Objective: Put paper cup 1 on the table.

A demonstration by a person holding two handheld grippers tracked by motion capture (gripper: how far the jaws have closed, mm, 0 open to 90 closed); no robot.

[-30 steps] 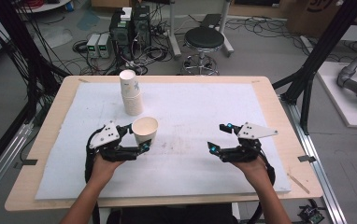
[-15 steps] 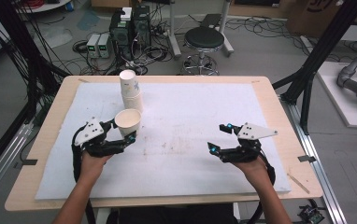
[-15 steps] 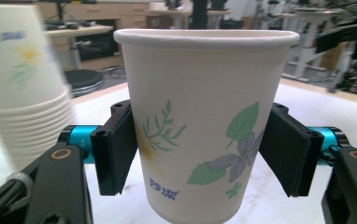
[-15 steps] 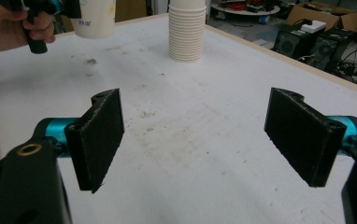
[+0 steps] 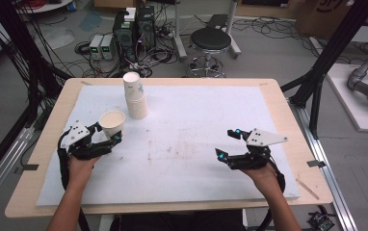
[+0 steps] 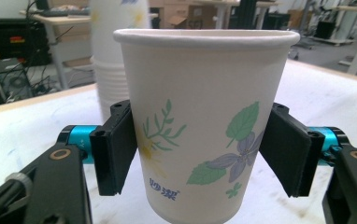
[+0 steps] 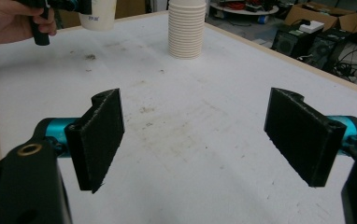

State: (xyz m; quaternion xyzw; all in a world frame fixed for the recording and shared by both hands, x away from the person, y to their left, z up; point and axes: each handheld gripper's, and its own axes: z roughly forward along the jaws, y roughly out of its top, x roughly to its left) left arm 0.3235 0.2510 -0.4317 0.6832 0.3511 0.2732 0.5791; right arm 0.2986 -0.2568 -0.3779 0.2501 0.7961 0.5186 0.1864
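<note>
A white paper cup with a leaf and flower print stands upright between the jaws of my left gripper, left of the table's middle. In the left gripper view both black pads press the sides of the cup, so my left gripper is shut on it. A tall stack of matching cups rises just behind it, and the stack stands close past the held cup. My right gripper rests low at the right, jaws wide open with nothing between them.
A stained white mat covers the wooden table. The right gripper view shows the stack far across the mat and the held cup at the top left. Beyond the table stand a black stool and computer cases among cables.
My left gripper has carried the cup to the left and a little farther from the person, ending just left of the stack. The right gripper has stayed still.
</note>
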